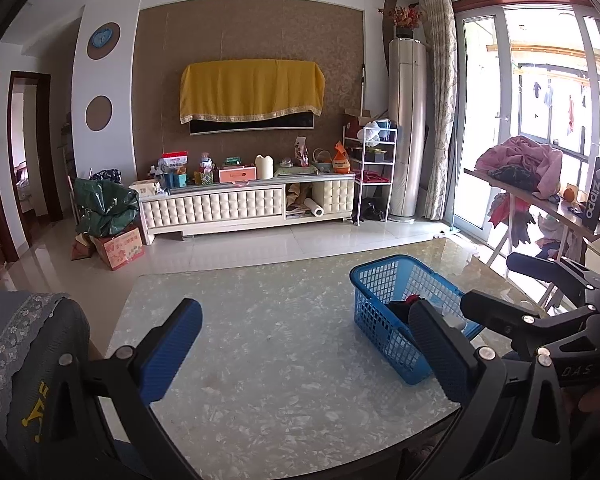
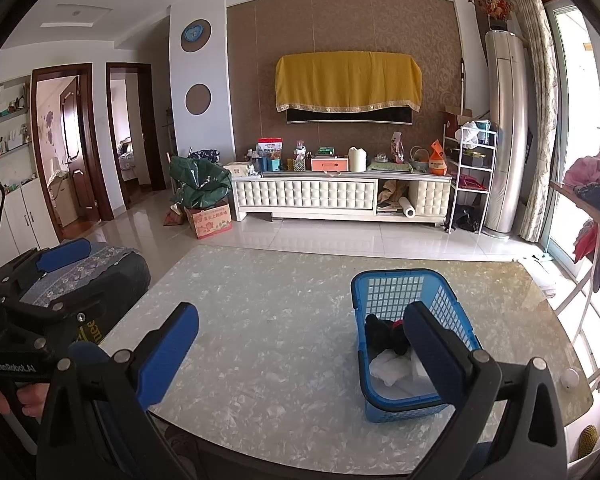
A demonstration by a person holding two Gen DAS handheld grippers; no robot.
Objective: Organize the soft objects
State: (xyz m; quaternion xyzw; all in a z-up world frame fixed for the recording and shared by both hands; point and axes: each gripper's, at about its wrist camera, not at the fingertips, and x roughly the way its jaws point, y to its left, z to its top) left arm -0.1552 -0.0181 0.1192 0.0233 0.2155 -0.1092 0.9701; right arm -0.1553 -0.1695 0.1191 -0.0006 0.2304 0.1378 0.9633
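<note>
A blue plastic basket (image 1: 384, 284) stands on the right part of the marble-pattern table (image 1: 260, 320); it also shows in the right wrist view (image 2: 388, 292). Inside it lie a black and red soft item (image 2: 384, 332) and white cloth (image 2: 388, 368). My left gripper (image 1: 304, 344) is open and empty above the table, left of the basket. My right gripper (image 2: 304, 344) is open and empty, its right finger (image 2: 436, 348) over the basket's near end. The right gripper also shows at the right edge of the left wrist view (image 1: 540, 292).
A grey chair back with a lace cover (image 1: 24, 344) stands at the table's left edge. A side table with a pink cloth pile (image 1: 520, 164) stands to the right by the window. A TV cabinet (image 1: 244, 204) lines the far wall across the tiled floor.
</note>
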